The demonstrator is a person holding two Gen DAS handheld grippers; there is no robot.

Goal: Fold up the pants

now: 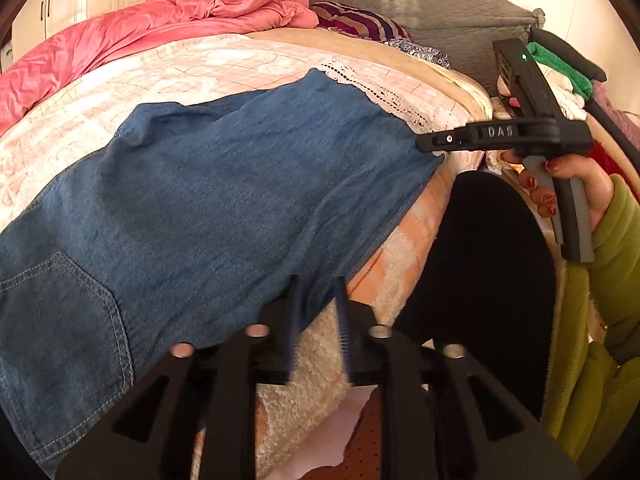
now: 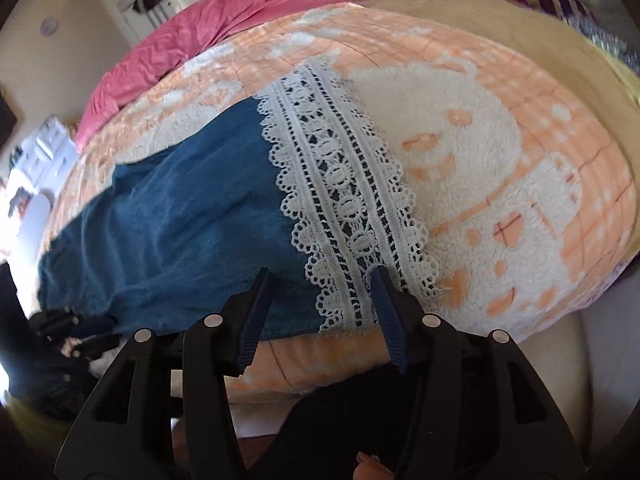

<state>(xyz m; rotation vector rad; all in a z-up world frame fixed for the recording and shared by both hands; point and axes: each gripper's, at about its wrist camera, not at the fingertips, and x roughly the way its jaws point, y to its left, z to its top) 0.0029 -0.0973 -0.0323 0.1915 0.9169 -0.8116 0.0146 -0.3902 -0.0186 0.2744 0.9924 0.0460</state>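
Note:
Blue denim pants (image 1: 208, 184) lie flat across the bed, with a back pocket (image 1: 60, 320) at the lower left and a white lace hem (image 1: 380, 92) at the far right. My left gripper (image 1: 319, 284) is at the pants' near edge. Its jaws stand slightly apart, with the denim edge loose between them. In the right wrist view the lace hem (image 2: 344, 200) crosses the blue pants (image 2: 172, 216). My right gripper (image 2: 322, 276) is open just above the hem's near end, gripping nothing. A hand in a green sleeve (image 1: 616, 240) holds the right gripper (image 1: 420, 146) by the hem corner.
An orange and white fleece blanket (image 2: 500, 160) covers the bed, and its near edge drops off just under both grippers. A crumpled pink duvet (image 1: 120, 32) and a striped pillow (image 1: 360, 20) lie at the back. Clothes (image 1: 560, 68) are piled at the right. The person's dark legs (image 1: 480, 260) stand beside the bed.

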